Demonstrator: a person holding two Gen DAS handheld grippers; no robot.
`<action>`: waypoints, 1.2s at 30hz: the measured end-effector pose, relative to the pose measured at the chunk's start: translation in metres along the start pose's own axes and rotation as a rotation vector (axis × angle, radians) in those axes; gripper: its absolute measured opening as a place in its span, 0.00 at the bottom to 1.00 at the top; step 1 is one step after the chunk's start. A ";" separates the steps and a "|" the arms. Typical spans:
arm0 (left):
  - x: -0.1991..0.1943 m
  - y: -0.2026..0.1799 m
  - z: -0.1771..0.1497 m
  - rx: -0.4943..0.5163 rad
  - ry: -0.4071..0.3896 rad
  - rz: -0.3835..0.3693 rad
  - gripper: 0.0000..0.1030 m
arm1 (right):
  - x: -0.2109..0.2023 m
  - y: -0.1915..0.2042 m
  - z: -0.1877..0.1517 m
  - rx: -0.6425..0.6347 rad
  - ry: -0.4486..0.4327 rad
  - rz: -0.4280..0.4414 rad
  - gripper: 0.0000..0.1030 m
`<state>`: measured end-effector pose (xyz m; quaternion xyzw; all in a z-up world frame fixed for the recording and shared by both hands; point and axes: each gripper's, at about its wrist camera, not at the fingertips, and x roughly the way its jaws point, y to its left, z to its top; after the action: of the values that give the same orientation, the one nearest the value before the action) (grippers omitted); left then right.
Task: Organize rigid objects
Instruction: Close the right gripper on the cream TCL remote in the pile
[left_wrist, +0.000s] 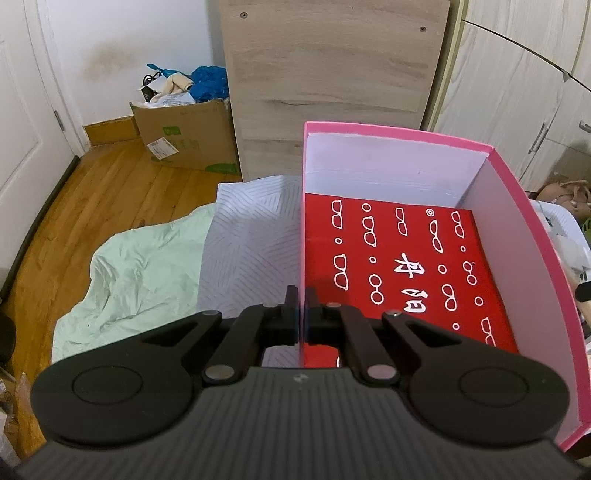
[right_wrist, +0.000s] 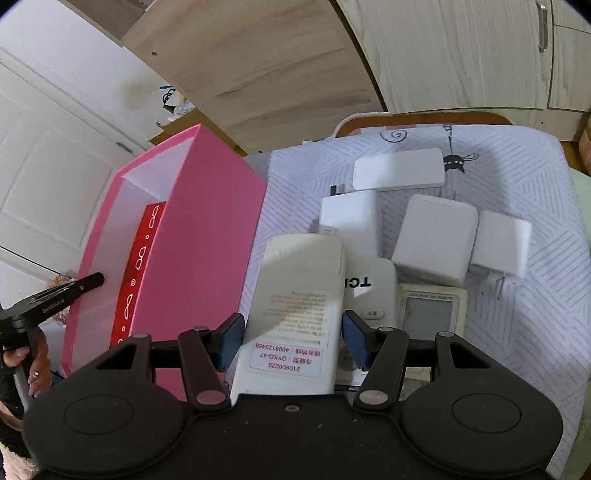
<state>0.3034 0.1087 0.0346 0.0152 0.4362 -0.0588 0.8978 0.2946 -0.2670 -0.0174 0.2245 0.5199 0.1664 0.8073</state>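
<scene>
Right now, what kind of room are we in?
Likely a home bedroom: a wardrobe with handles, rumpled bedding over a wood floor, and a cluttered cardboard box by the wall.

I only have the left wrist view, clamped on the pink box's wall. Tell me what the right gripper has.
Observer: The right gripper is closed on a white remote, label side up.
Operator: Report where it sits against the box.
Observer: Beside the pink box, along its long outer wall, not over the opening.
Operator: List what lies on the cloth.
Observer: A TCL remote, a remote with a screen and four white blocks on the patterned cloth.
</scene>
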 end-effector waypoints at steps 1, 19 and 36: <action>0.000 0.000 0.000 0.001 0.002 0.002 0.02 | -0.002 0.001 0.000 0.002 -0.006 0.009 0.61; 0.006 0.002 0.000 -0.055 0.072 0.009 0.02 | 0.002 0.016 0.010 0.039 -0.005 0.178 0.16; 0.011 0.011 0.001 -0.088 0.071 0.038 0.04 | 0.048 0.086 -0.068 -0.411 0.235 -0.119 0.59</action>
<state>0.3124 0.1187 0.0265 -0.0138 0.4695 -0.0222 0.8826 0.2492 -0.1573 -0.0322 0.0035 0.5778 0.2459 0.7782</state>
